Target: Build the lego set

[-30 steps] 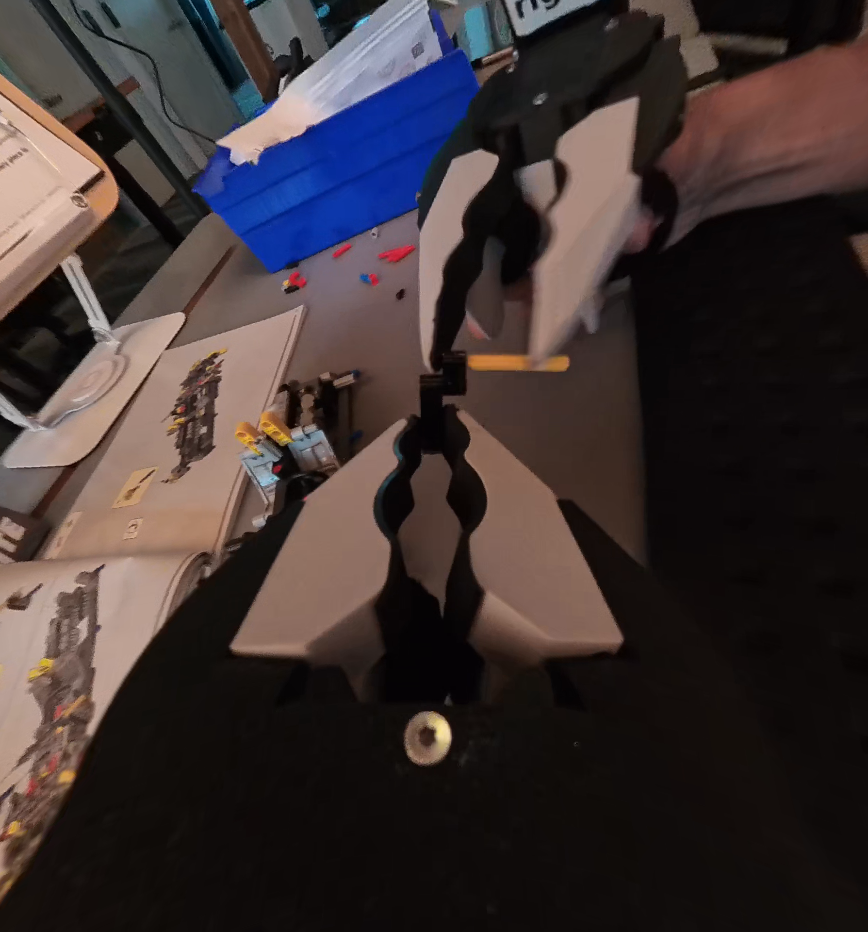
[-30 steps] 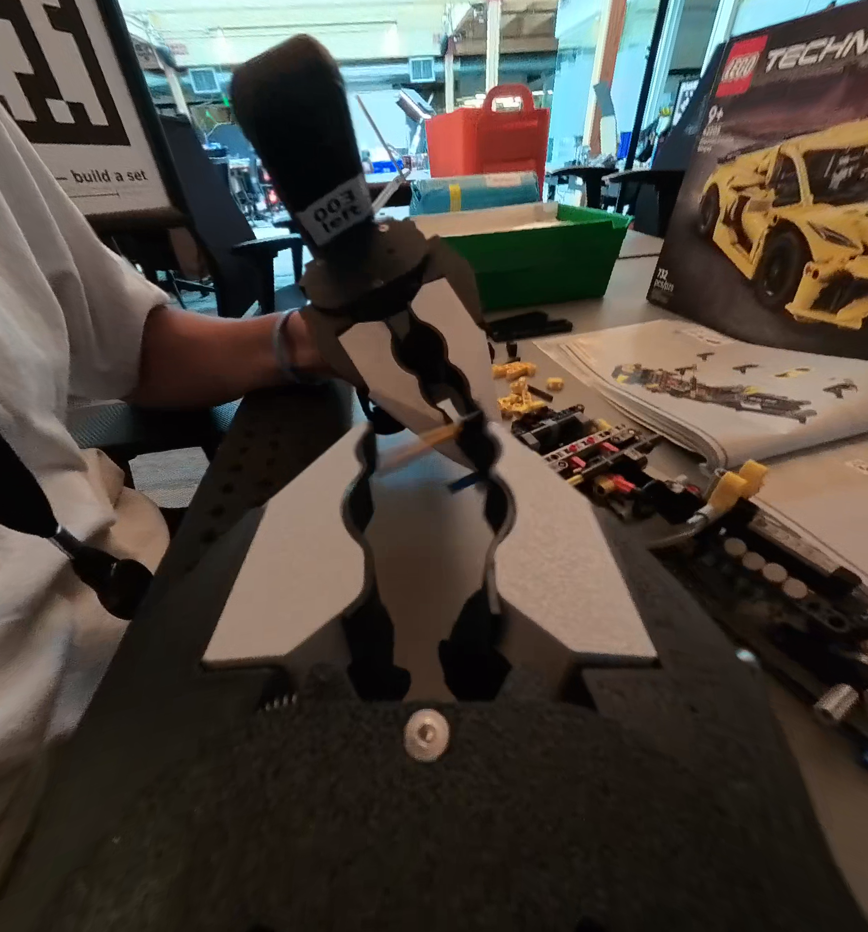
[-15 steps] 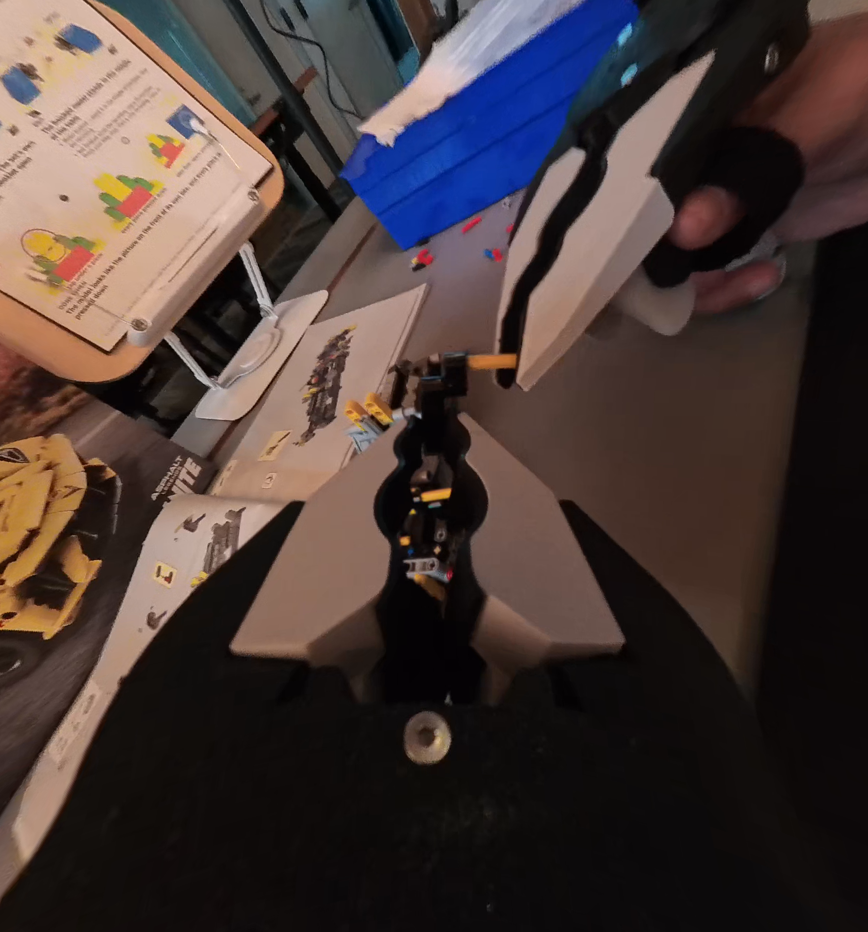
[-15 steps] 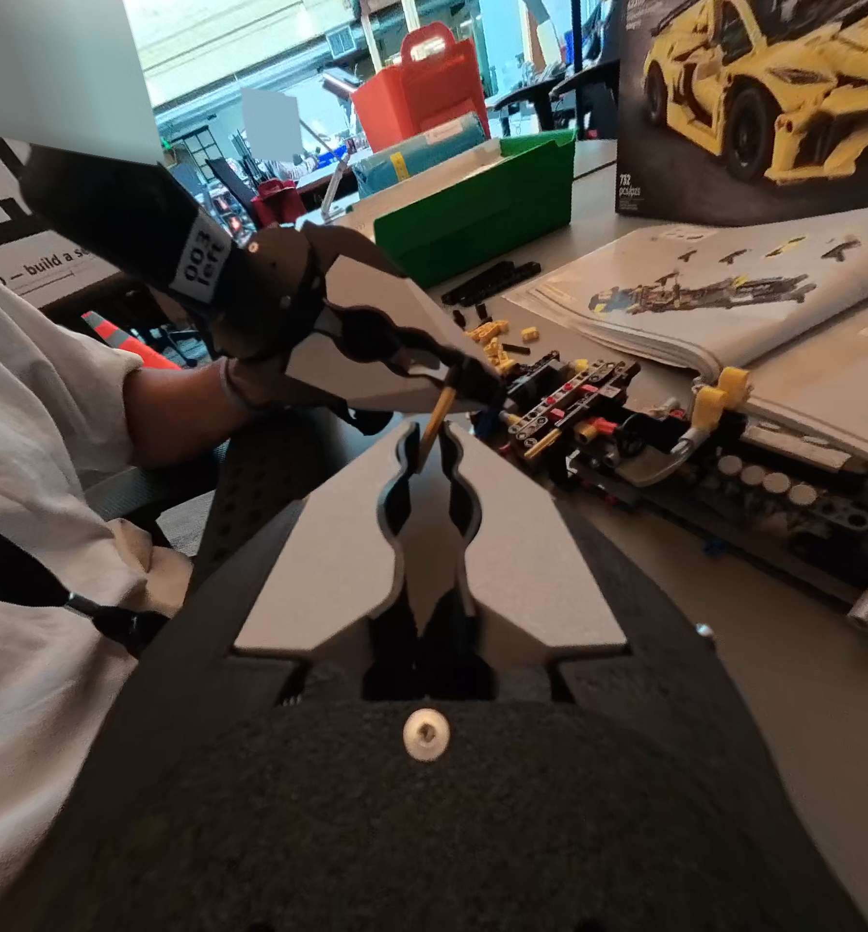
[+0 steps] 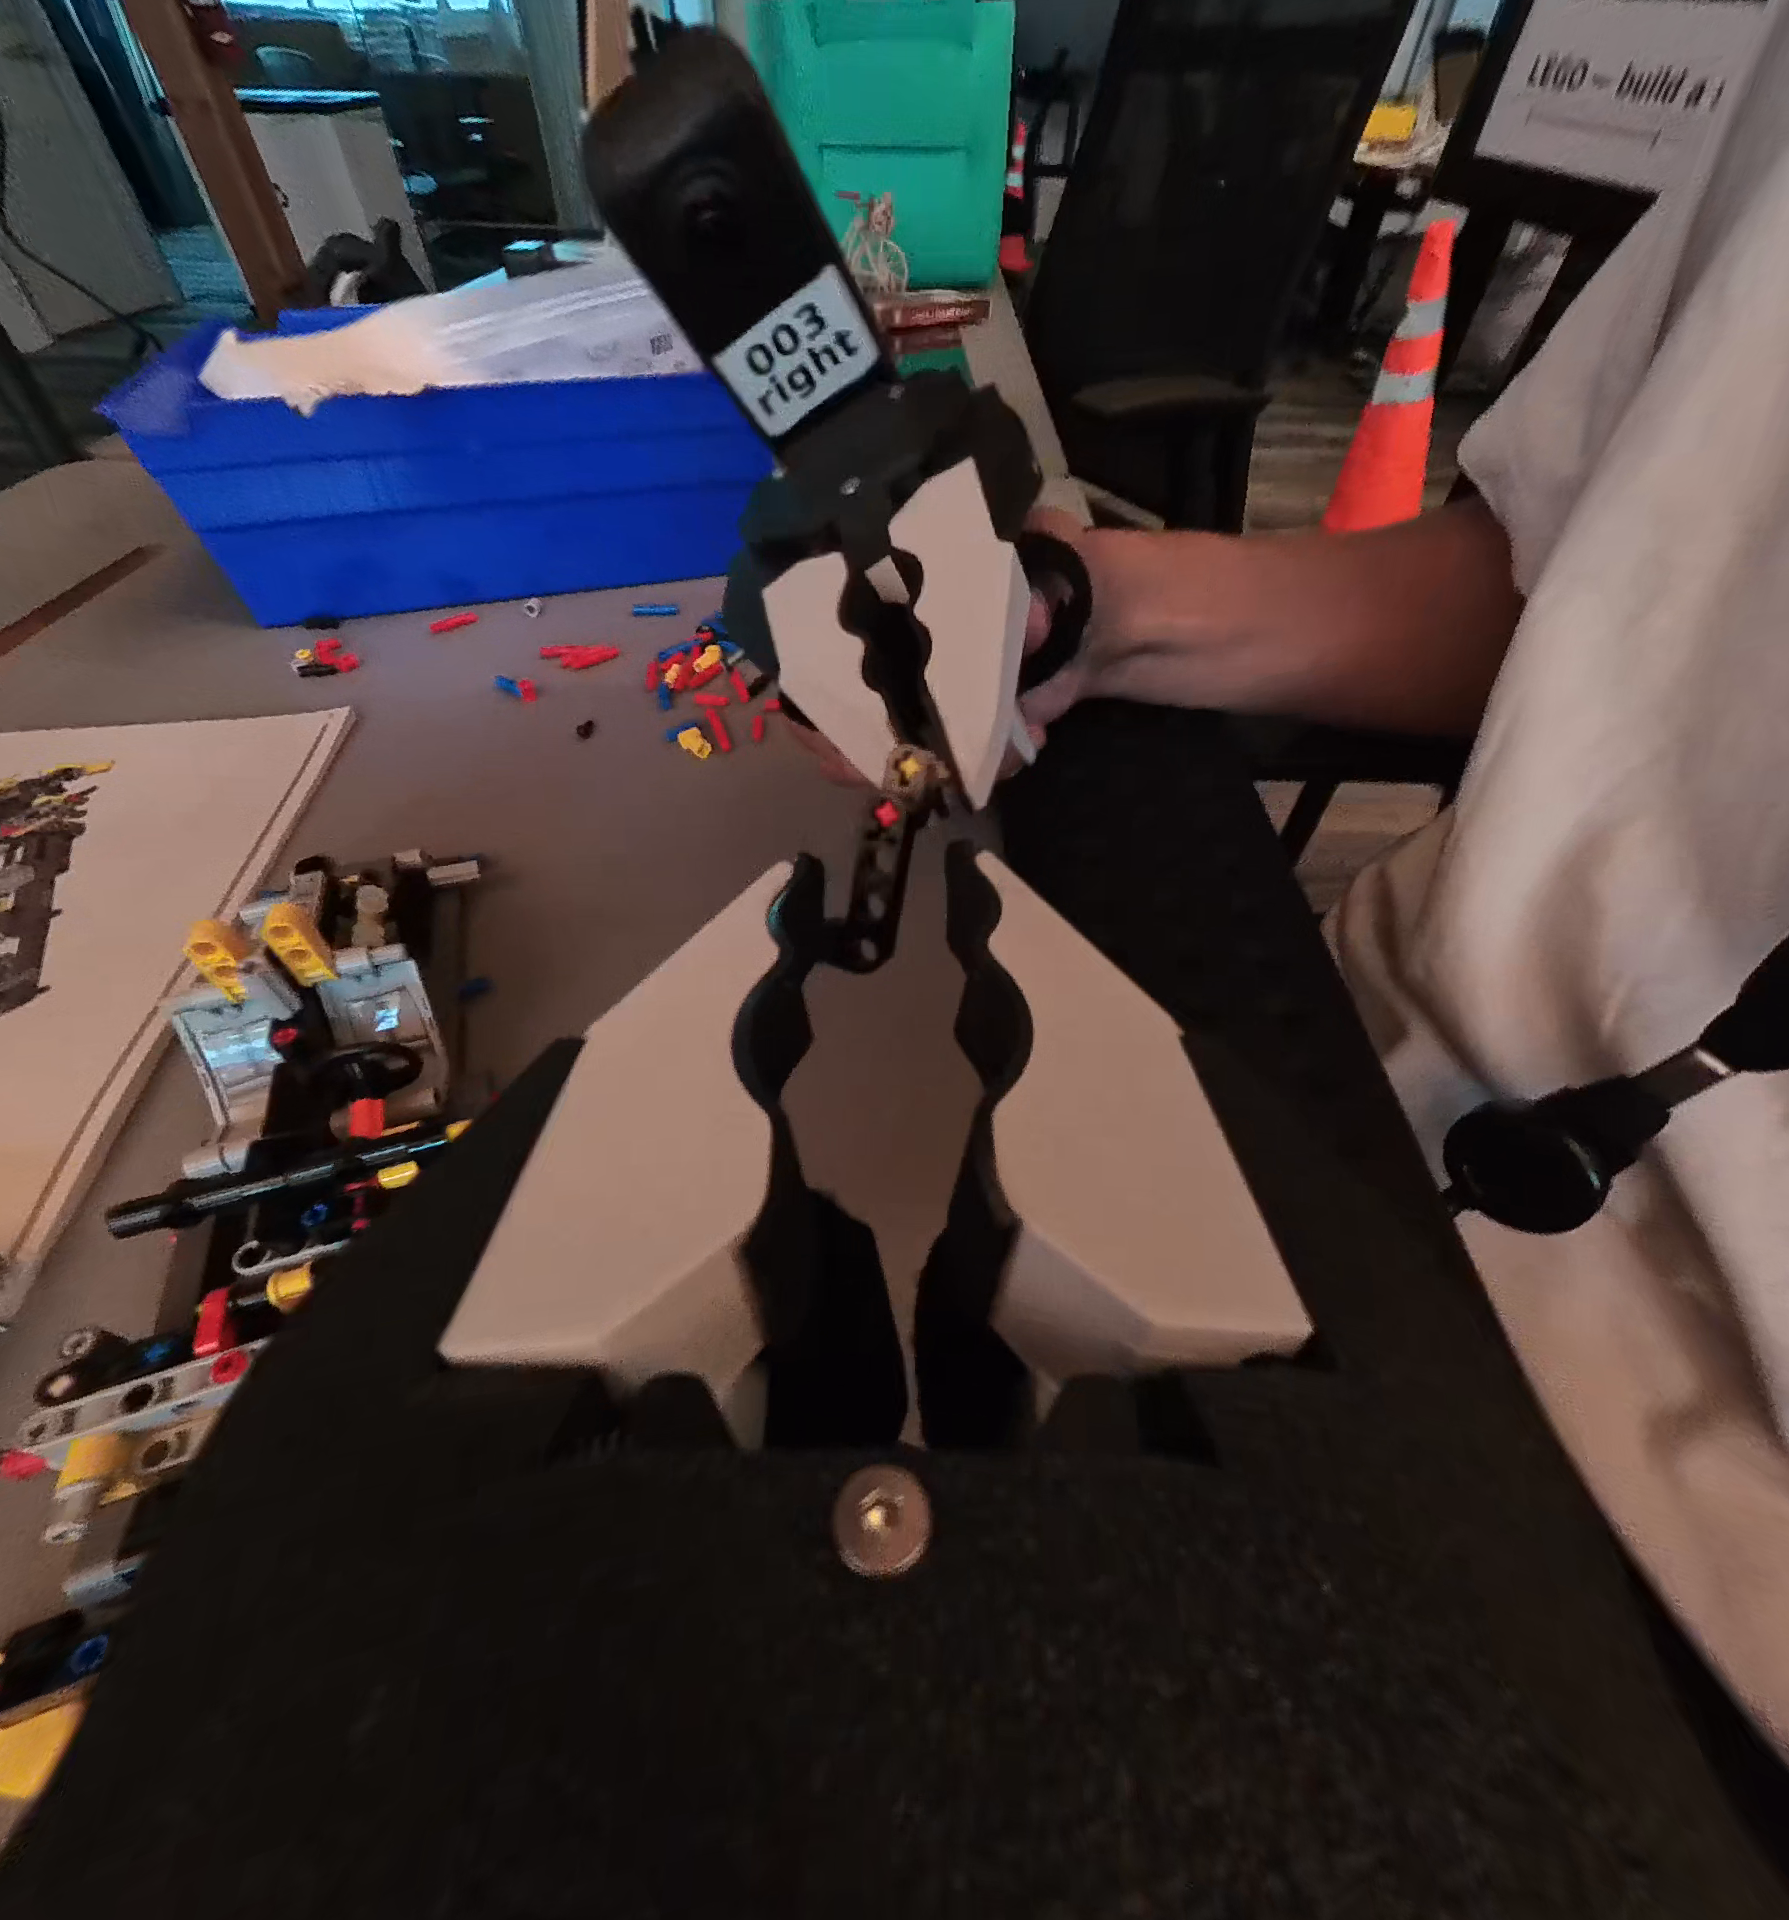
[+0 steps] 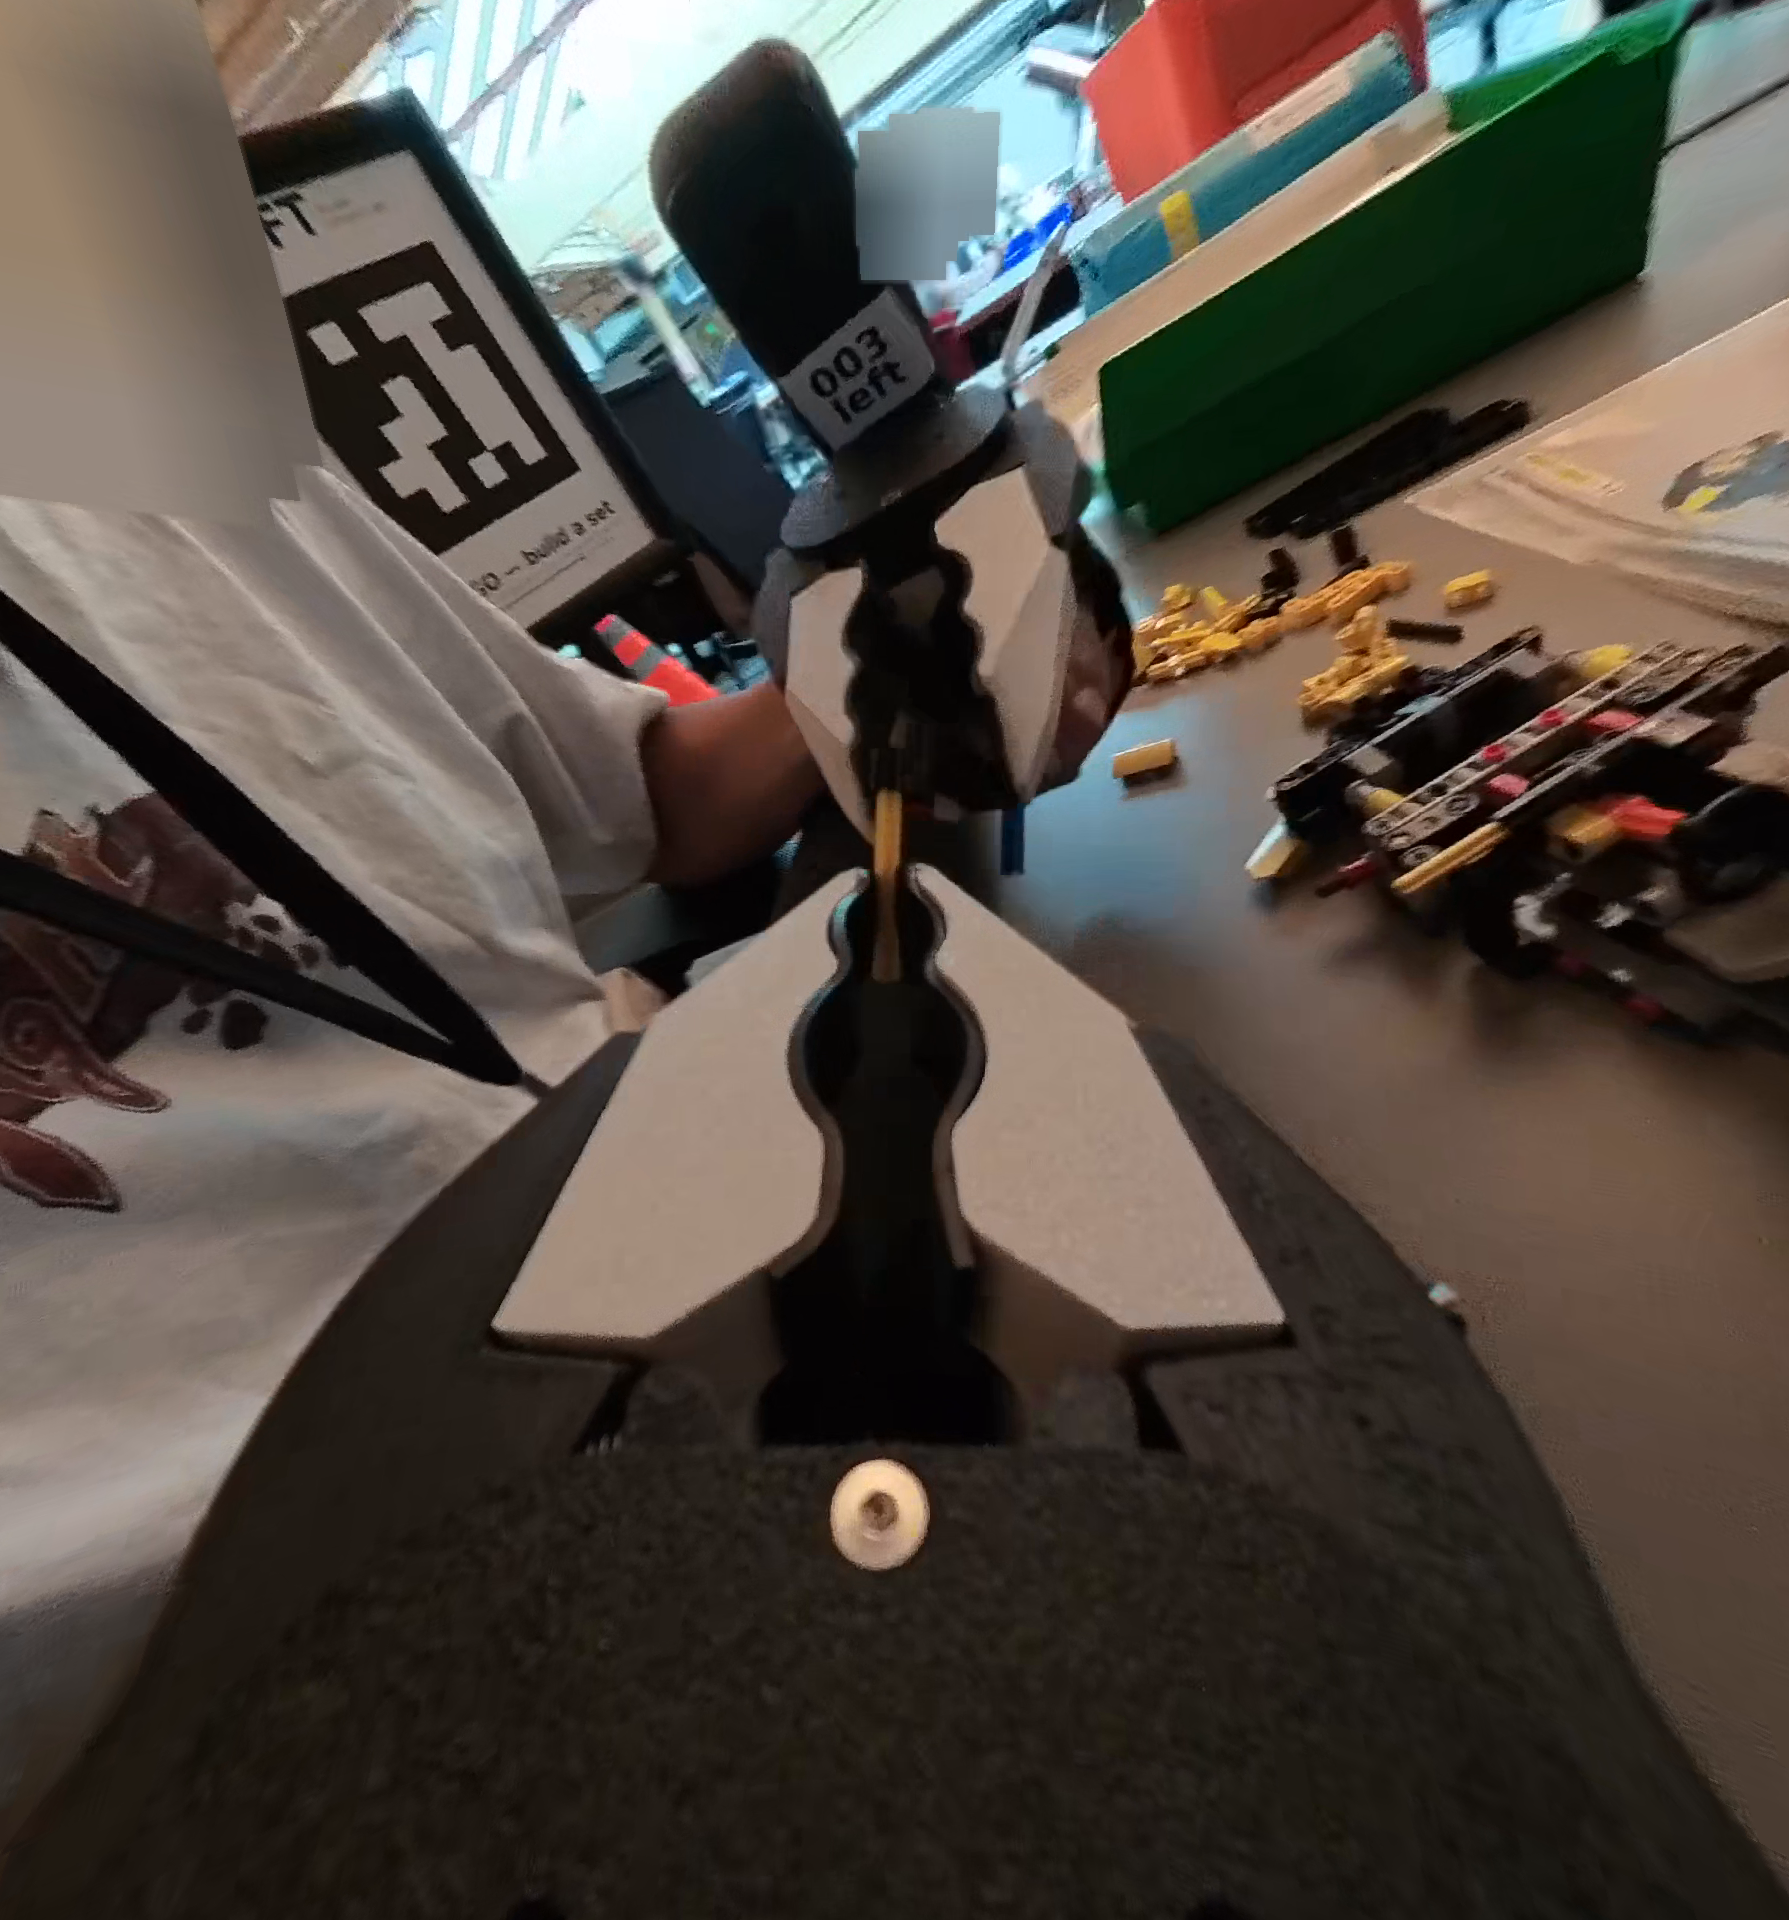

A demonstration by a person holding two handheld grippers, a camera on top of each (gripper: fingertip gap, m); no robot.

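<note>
place: lab/workshop | cues: blue bin (image 5: 433, 488); traffic cone (image 5: 1394, 395); marker board (image 6: 422, 416)

A blue plastic bin (image 5: 433, 488) holding white paper stands on the grey surface (image 5: 578, 831); an orange traffic cone (image 5: 1394, 395) stands behind; a green plastic bin (image 6: 1389, 291) sits opposite.

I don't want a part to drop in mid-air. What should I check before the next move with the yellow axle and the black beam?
1. Right gripper clamped on thin yellow axle: ok.
2. Axle tip showing in top hole of black holed beam: ok.
3. Left gripper holding the beam: not ok. Its jaws are apart and the beam only leans on one finger.
4. Axle pushed fully through: cannot tell.
5. Partly built black chassis away from both grippers: ok.
</note>
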